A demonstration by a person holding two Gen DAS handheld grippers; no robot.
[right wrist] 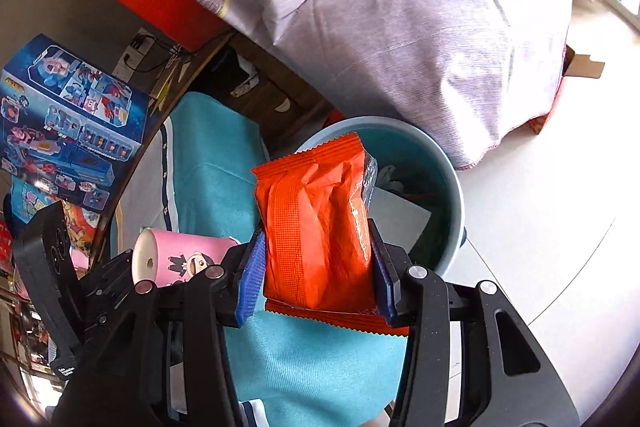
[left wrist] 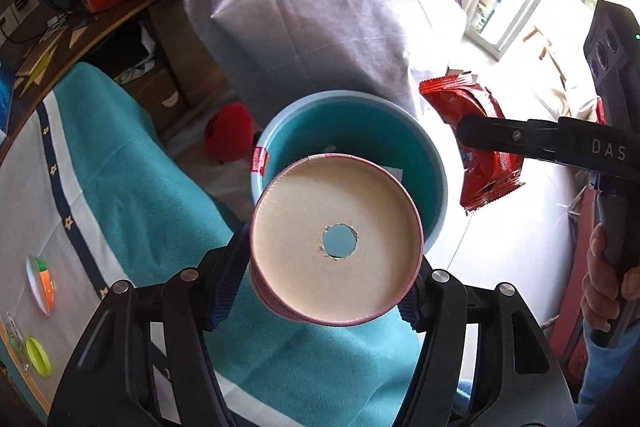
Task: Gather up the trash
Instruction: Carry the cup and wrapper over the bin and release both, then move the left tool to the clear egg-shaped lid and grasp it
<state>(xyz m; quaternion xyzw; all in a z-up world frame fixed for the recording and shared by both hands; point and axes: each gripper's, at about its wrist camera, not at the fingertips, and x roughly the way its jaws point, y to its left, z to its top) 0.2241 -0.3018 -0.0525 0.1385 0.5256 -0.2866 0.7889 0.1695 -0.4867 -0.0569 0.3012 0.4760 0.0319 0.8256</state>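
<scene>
My left gripper (left wrist: 324,291) is shut on a pink paper cup (left wrist: 336,241), whose beige bottom with a small round hole faces the camera. Directly beyond the cup stands a light blue bin (left wrist: 434,187) on the floor, some paper inside it. My right gripper (right wrist: 318,279) is shut on an orange snack wrapper (right wrist: 316,227), held over the near rim of the blue bin (right wrist: 454,179). In the left wrist view the right gripper (left wrist: 464,135) reaches in from the right with the wrapper (left wrist: 476,107) beside the bin. The right wrist view shows the cup (right wrist: 188,257) at lower left.
A teal cloth (left wrist: 128,187) covers the table at left, with small colourful lids (left wrist: 38,351) on it. A large grey-purple cloth bag (left wrist: 312,11) stands behind the bin, and a red toy (left wrist: 230,135) lies on the floor. Toy boxes (right wrist: 68,123) stand at left. A hand (left wrist: 608,287) grips the right handle.
</scene>
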